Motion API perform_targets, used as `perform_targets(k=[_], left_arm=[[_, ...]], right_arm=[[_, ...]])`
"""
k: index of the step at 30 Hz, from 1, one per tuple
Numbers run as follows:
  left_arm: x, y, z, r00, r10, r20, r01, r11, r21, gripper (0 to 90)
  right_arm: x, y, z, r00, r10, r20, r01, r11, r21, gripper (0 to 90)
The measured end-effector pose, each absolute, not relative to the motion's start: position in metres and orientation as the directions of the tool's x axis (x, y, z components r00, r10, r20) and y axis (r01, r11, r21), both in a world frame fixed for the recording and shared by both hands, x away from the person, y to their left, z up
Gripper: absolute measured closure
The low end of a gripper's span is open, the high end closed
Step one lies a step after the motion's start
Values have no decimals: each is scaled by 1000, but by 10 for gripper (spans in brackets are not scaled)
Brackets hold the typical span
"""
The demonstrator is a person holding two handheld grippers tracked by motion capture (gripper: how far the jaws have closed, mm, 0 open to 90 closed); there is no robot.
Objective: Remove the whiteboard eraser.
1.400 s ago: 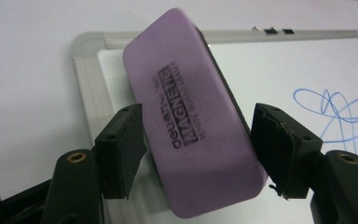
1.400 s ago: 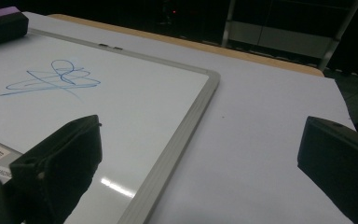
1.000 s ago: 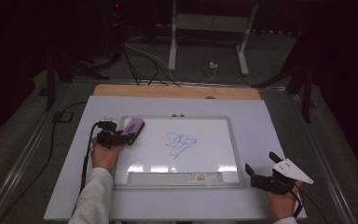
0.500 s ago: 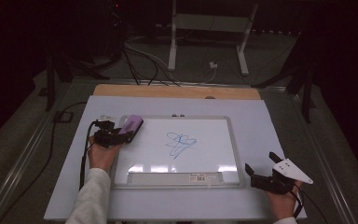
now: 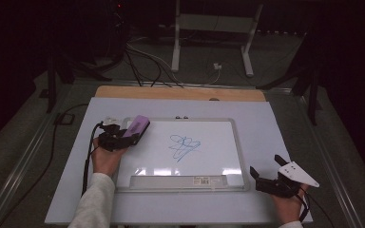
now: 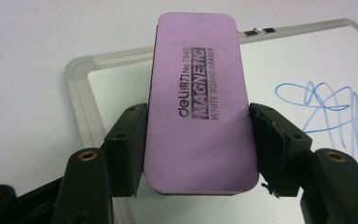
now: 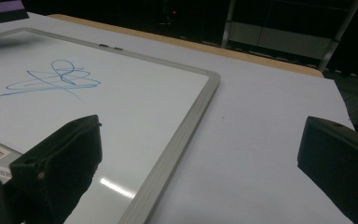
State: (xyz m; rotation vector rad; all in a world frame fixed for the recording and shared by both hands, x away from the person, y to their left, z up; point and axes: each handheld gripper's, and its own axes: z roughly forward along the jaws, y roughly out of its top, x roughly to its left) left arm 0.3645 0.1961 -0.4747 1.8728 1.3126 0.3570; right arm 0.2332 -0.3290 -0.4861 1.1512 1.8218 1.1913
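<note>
Left gripper (image 6: 198, 140) clamps flat purple plastic whiteboard eraser (image 6: 199, 100) by its long edges, above rectangular grey-framed whiteboard's (image 5: 237, 156) top-left corner. Blue marker scribble (image 5: 184, 146) sits board-centre. Lower eraser flat before sweeping. Right gripper (image 5: 271, 178) wide open, empty, beside board's lower-right corner.

I'm seeing a purple eraser (image 6: 198, 100) with black and grey lettering, black along its lower edge. The whiteboard (image 5: 218, 137) is glossy white with a silver-grey frame and a blue scribble (image 5: 184, 147) on it. Both grippers are black. Table (image 5: 275, 123) pale lavender-grey, tan wood strip (image 5: 171, 93) behind.
</note>
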Motion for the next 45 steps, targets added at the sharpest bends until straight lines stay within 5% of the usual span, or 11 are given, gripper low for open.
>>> perform_targets(k=[45], left_arm=[[338,147,-467,589,781,-206,595,-247,765,417]], right_arm=[[233,-328,-486,-393,917,-62,315,197,928,2]])
